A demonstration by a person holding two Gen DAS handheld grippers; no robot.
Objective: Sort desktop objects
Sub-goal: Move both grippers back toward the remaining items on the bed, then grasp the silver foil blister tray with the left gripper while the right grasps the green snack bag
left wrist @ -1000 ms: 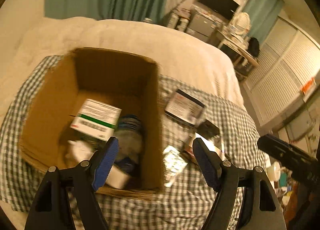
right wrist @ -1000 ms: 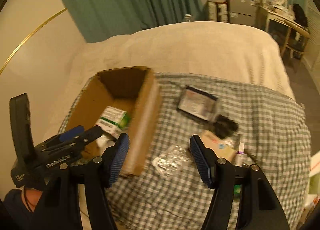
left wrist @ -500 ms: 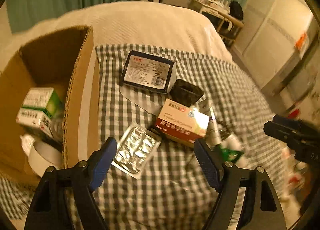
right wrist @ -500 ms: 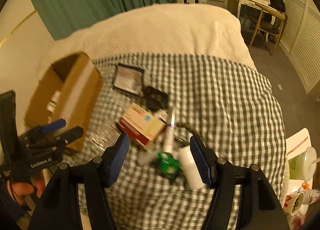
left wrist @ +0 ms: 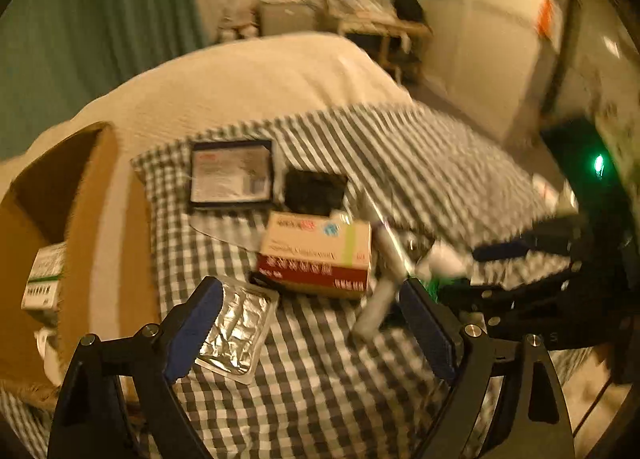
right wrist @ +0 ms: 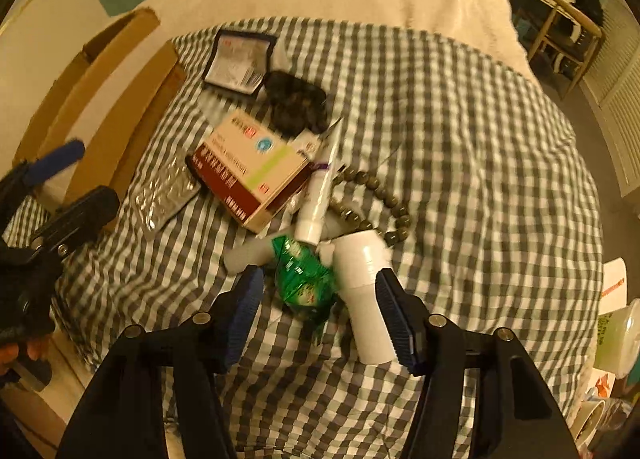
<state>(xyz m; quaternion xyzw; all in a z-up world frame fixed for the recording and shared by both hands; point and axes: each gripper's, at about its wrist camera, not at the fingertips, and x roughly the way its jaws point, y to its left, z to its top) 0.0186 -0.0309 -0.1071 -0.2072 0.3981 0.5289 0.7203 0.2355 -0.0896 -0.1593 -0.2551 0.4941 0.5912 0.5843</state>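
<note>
Right claw (right wrist: 318, 309): released, holding nothing, now poised over the crumpled green foil sachet (right wrist: 304, 279) and white plastic bottle (right wrist: 366, 291); a second ago it faced the box. Likely the next pick.

Left claw (left wrist: 308, 333): released too, swung away from the brown cardboard box (left wrist: 80, 243) on the left to the silver blister pack (left wrist: 236, 333). Beyond lies the red-and-cream medicine carton (left wrist: 316, 255). Farther, a dark-framed flat packet (left wrist: 232, 175) on the bed's checked cloth (right wrist: 460, 147).

**Materials and surfaces on the bed**

The grey-and-white checked cloth (right wrist: 460, 131) looks soft and matt. The brown cardboard box (right wrist: 120, 99) is matt, rough paperboard. The silver foil blister pack (left wrist: 236, 333) is shiny and crinkled. The white plastic bottle (right wrist: 366, 291) looks smooth.
</note>
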